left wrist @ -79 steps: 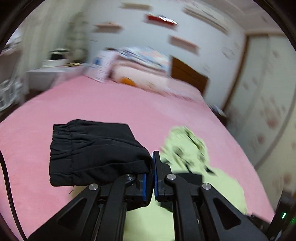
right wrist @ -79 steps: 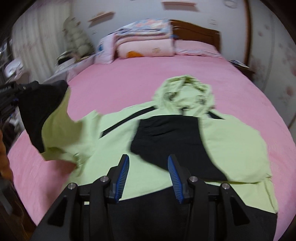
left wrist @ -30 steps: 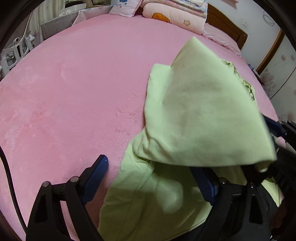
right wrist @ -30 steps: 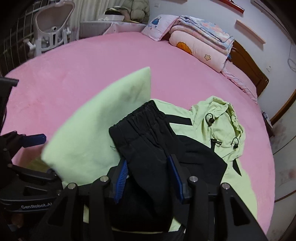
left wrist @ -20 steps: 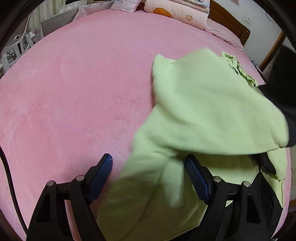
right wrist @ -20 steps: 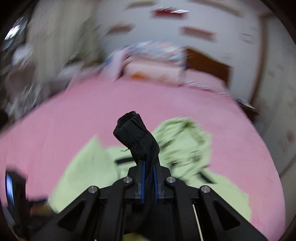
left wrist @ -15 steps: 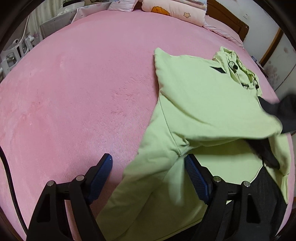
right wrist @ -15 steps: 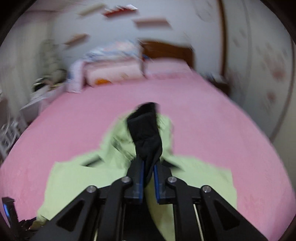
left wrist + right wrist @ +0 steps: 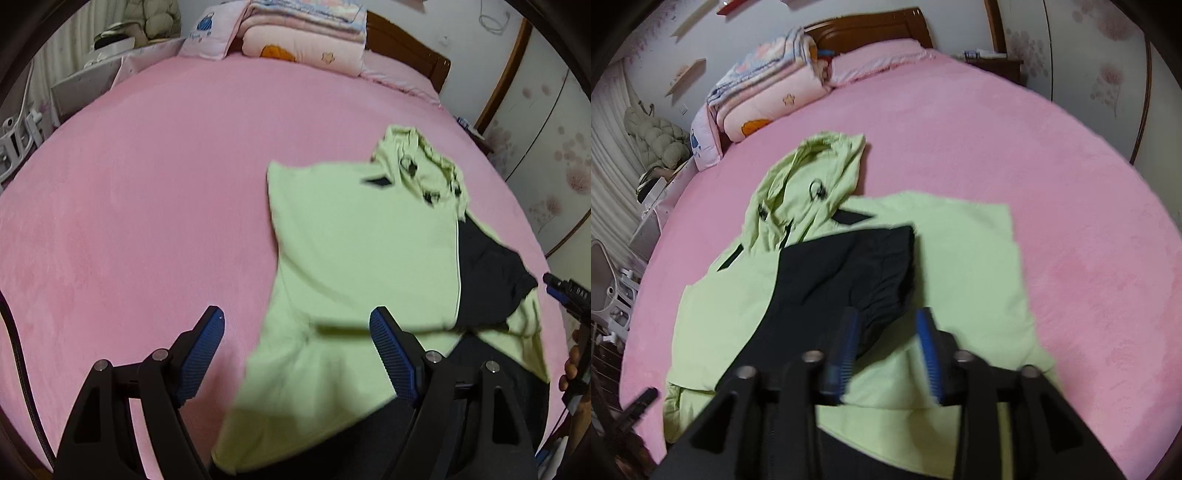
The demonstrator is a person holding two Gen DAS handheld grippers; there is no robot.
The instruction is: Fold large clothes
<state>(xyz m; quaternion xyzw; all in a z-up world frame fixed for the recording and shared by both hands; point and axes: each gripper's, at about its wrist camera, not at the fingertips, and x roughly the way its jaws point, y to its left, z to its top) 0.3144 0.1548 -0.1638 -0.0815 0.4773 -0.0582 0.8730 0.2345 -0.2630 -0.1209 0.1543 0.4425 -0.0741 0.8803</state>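
Note:
A light green hooded jacket (image 9: 354,251) (image 9: 960,266) lies flat on the pink bed (image 9: 147,184), hood toward the headboard. Its black sleeve (image 9: 842,280) is folded across the chest, and its cuff (image 9: 491,280) shows at the jacket's right side. My right gripper (image 9: 886,343) hovers at the sleeve's near end. Its jaws are opening; the black cloth reaches in between them, lying slack with no pad pressing on it. From the left wrist view the right gripper (image 9: 565,291) shows at the right edge. My left gripper (image 9: 299,343) stands wide open above the jacket's left hem, holding nothing.
Folded quilts (image 9: 303,33) (image 9: 764,92) and a pillow (image 9: 210,33) are stacked by the wooden headboard (image 9: 868,29). A wardrobe (image 9: 546,122) stands to the right of the bed, and white furniture (image 9: 92,70) to its left. Bare pink bedding surrounds the jacket.
The right gripper carried the black sleeve across the jacket, laid it on the chest and opened its jaws. The green sleeve fold settled flat. The left gripper rose a little and stayed open.

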